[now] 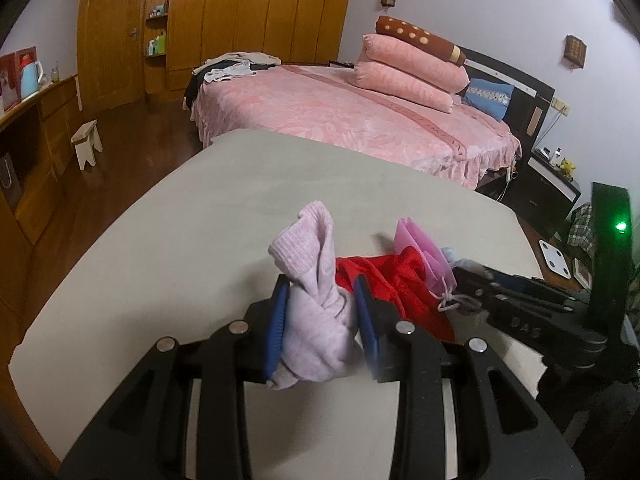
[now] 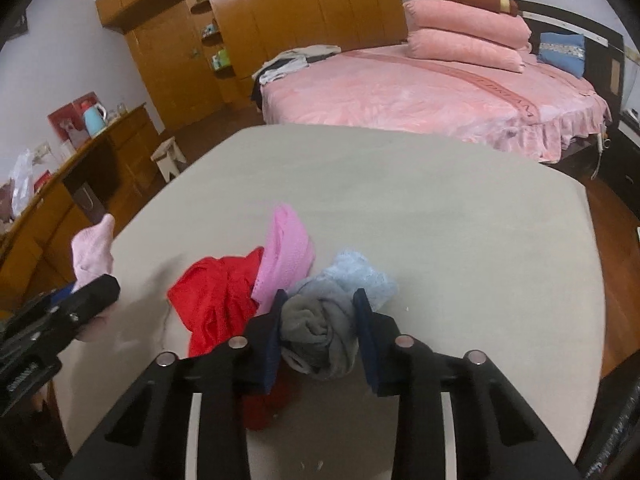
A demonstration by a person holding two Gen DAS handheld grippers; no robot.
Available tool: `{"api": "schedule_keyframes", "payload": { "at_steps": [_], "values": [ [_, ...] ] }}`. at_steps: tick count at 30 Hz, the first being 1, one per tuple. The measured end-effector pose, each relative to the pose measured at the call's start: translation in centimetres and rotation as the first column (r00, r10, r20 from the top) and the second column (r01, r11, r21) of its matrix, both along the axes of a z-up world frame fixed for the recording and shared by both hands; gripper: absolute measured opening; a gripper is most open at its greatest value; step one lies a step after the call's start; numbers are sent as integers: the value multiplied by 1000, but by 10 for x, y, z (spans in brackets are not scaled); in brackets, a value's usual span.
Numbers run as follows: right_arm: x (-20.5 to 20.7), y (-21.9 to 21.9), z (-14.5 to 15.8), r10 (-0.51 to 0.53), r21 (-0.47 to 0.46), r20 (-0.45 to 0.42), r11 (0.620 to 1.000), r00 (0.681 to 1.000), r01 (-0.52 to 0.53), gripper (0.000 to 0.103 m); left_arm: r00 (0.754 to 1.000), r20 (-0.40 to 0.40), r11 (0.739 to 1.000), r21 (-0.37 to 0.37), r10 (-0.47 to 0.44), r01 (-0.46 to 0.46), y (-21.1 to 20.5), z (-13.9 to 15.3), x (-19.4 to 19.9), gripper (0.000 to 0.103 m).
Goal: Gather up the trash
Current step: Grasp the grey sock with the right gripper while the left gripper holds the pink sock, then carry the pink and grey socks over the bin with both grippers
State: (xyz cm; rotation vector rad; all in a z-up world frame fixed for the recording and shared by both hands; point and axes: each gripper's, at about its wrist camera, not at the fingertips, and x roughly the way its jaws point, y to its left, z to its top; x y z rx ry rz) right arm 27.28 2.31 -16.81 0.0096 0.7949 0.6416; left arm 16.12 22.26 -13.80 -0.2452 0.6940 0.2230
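My left gripper (image 1: 320,292) is shut on a pale pink sock (image 1: 316,312), held just above the grey table (image 1: 200,208). The sock's top also shows in the right wrist view (image 2: 94,248), with the left gripper (image 2: 86,300) beside it. My right gripper (image 2: 320,300) is shut on a grey sock (image 2: 320,332) with a light blue cloth (image 2: 360,276) behind it. A red cloth (image 1: 384,280) (image 2: 216,300) and a pink mesh bag (image 1: 416,248) (image 2: 288,252) lie on the table between the grippers. The right gripper (image 1: 472,280) shows at the right of the left wrist view.
A pink bed (image 1: 340,112) with stacked pillows (image 1: 412,64) stands behind the table. A wooden wardrobe (image 1: 224,12) lines the back wall. A small white stool (image 1: 86,142) stands on the floor at left, by a wooden sideboard (image 1: 36,120). A white scale (image 1: 554,258) lies at right.
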Motion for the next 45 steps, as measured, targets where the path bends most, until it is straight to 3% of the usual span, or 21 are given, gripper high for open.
{"api": "schedule_keyframes", "payload": {
  "at_steps": [9, 25, 34, 45],
  "values": [
    [-35, -28, 56, -46, 62, 180, 997, 982, 35, 33, 998, 46, 999, 6, -45, 45, -23, 24, -5, 32],
    [-91, -110, 112, -126, 126, 259, 987, 958, 96, 33, 977, 105, 982, 22, -186, 185, -99, 67, -17, 32],
    [-119, -163, 127, -192, 118, 307, 980, 932, 163, 33, 946, 145, 958, 45, -288, 285, -155, 86, -28, 32],
    [-147, -237, 130, -317, 104, 317, 948, 894, 300, 33, 890, 167, 906, 54, -423, 421, -228, 94, -38, 32]
  ]
}}
